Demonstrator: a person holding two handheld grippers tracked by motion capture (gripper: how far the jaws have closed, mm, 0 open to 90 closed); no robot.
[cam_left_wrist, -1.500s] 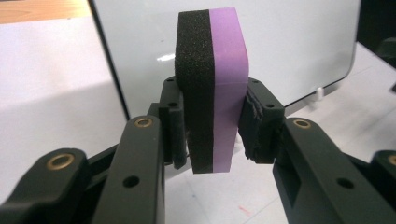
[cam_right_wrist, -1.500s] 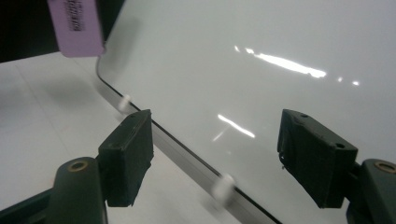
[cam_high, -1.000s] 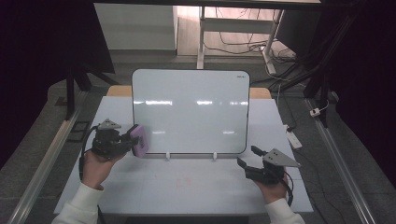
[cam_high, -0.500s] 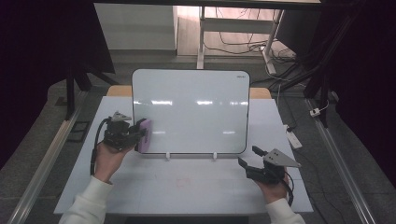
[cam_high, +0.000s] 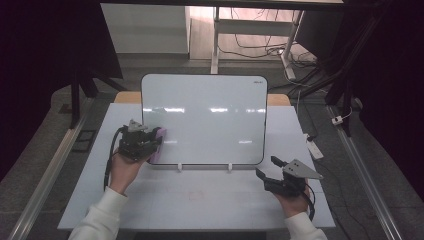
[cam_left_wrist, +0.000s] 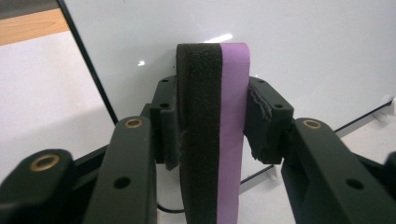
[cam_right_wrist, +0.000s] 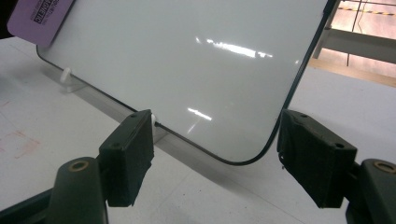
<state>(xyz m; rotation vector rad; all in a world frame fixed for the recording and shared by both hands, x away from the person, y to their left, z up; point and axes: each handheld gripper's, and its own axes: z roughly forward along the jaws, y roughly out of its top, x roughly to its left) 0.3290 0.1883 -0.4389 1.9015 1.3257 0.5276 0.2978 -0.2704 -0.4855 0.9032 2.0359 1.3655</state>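
A white board (cam_high: 205, 120) stands upright on two small white clips at the middle of the table. My left gripper (cam_high: 151, 143) holds an eraser (cam_high: 157, 144) with a purple back and black felt (cam_left_wrist: 198, 116) at the board's lower left corner. In the left gripper view the eraser (cam_left_wrist: 231, 93) stands on edge between the jaws, and both pads still lie against its sides. Those jaws have just been opening a little. My right gripper (cam_high: 265, 176) rests low at the front right, open and empty. Its jaws frame the board's lower right corner (cam_right_wrist: 243, 161).
The white table top (cam_high: 200, 200) has a faint red smudge in front of the board. A white power strip (cam_high: 315, 148) lies at the right edge. Beyond the table are desk legs and cables on the floor.
My left hand has carried the eraser to the right and away from the person, up to the board's lower left corner. The right gripper has stayed put.
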